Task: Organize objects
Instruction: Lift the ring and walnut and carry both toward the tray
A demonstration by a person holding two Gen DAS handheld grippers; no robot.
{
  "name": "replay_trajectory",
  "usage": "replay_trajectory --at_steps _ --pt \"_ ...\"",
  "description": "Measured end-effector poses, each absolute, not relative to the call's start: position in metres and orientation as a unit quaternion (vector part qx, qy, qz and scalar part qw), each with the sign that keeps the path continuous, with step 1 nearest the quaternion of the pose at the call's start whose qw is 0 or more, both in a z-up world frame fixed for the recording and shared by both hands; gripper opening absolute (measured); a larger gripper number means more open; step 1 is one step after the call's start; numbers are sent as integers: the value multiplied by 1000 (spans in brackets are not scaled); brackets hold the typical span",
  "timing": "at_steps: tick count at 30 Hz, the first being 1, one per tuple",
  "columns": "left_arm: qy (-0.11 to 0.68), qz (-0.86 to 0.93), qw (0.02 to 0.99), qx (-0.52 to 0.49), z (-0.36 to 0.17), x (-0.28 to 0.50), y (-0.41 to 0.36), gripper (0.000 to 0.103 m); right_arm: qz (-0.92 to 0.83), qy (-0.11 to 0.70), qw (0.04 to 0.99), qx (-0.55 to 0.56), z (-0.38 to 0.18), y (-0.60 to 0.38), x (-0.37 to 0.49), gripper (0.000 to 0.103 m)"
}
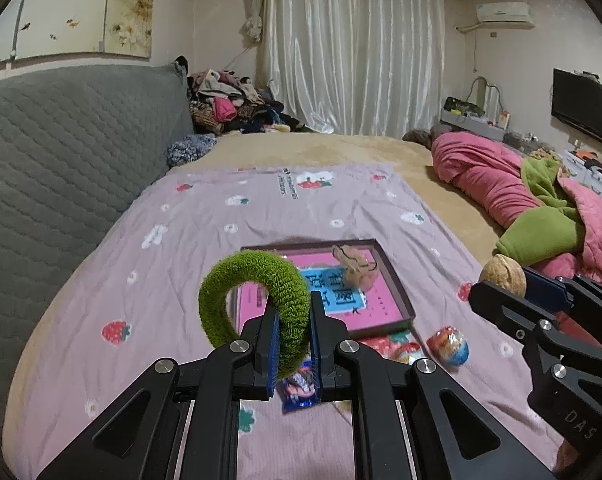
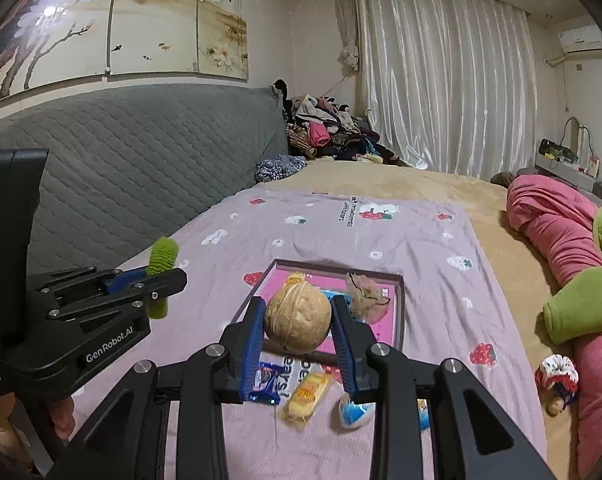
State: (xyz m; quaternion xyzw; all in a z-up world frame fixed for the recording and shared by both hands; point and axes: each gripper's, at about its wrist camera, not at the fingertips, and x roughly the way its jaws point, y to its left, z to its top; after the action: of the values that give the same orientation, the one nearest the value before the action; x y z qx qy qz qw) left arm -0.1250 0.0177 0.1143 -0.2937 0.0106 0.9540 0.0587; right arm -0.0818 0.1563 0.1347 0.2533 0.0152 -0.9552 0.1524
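My left gripper (image 1: 293, 312) is shut on a green fuzzy hair ring (image 1: 257, 280), held above the lilac strawberry-print sheet (image 1: 205, 232). Seen from the right wrist view, that left gripper (image 2: 169, 280) sits at the left with the green ring (image 2: 163, 258) sticking up from it. My right gripper (image 2: 299, 320) is shut on a tan walnut (image 2: 298, 318); it shows in the left wrist view at the right edge (image 1: 505, 284), walnut (image 1: 503, 274) at its tip. Ahead lies a shallow box (image 1: 397, 288) with a pink bottom, holding a beige scrunchie (image 1: 355, 266).
Wrapped snacks lie on the sheet below the grippers: a blue packet (image 2: 267, 388), a yellow one (image 2: 307, 398), a blue-and-white one (image 2: 353, 414), and a foil egg (image 1: 449, 344). A pink and green quilt (image 2: 561, 240) lies right, a grey padded headboard (image 2: 141, 160) left. A hand (image 2: 5, 420) holds the left gripper.
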Motion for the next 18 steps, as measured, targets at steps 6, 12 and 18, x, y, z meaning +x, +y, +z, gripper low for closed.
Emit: replay_trajectory --at_steps 6,12,18 --pt "8 955 61 -291 122 -150 17 13 -957 18 149 248 141 155 -102 33" --pt "6 955 61 -291 125 -179 16 13 -959 21 144 245 145 156 -127 33" --pt "9 955 59 -292 121 -203 18 13 -959 24 139 247 142 155 -148 33"
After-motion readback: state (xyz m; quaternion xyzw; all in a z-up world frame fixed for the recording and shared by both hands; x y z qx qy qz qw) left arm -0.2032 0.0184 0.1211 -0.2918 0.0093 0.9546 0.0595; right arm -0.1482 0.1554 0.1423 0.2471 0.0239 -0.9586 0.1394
